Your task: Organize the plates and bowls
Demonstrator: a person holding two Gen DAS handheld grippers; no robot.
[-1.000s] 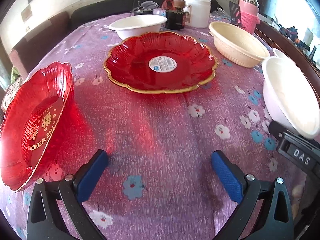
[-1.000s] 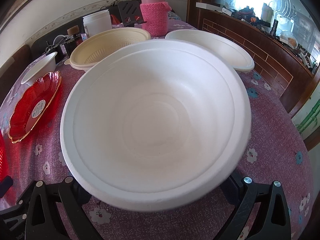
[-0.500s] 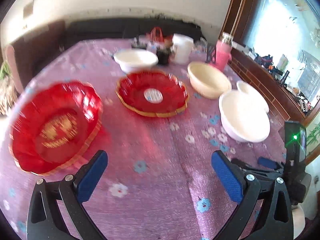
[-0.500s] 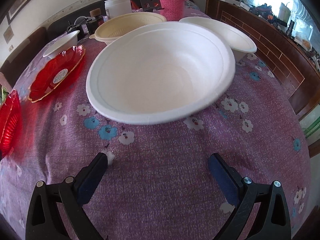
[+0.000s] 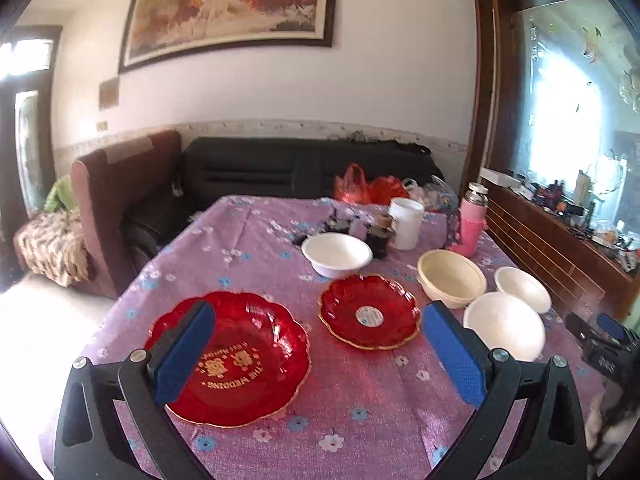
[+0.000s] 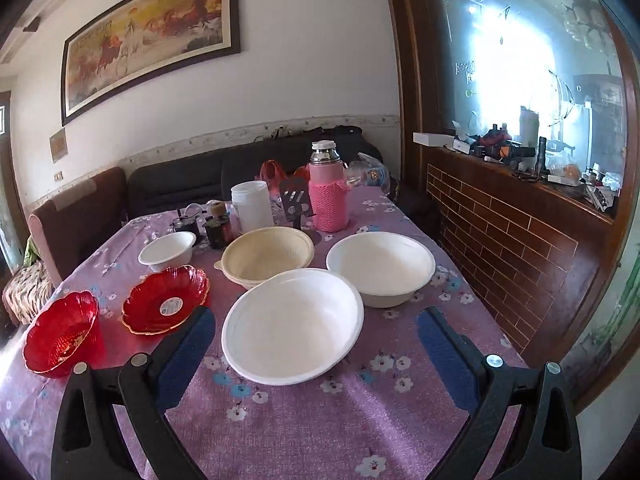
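Two red scalloped plates lie on the purple flowered tablecloth: a large one with gold lettering [image 5: 236, 356] [image 6: 62, 336] at the near left and a smaller gold-rimmed one [image 5: 370, 312] [image 6: 166, 304] beside it. A white foam bowl [image 6: 292, 324] [image 5: 504, 330] stands nearest my right gripper. A second white bowl [image 6: 380, 266] [image 5: 522, 288], a cream bowl [image 6: 268, 256] [image 5: 452, 278] and a small white bowl [image 6: 168, 250] [image 5: 336, 254] stand behind. My left gripper [image 5: 318, 350] is open and empty above the plates. My right gripper [image 6: 316, 354] is open and empty, raised over the table.
At the table's far end stand a pink-sleeved thermos [image 6: 328, 192], a white plastic jar [image 6: 252, 206], a dark spatula [image 6: 296, 202] and small dark jars [image 6: 218, 230]. A black sofa [image 5: 280, 172] and brown chair [image 5: 116, 200] lie behind. A wooden counter [image 6: 520, 216] runs along the right.
Both grippers have drawn back and risen well above the table. The white bowl that filled the right wrist view now stands free on the cloth. The lettered red plate now lies flat.
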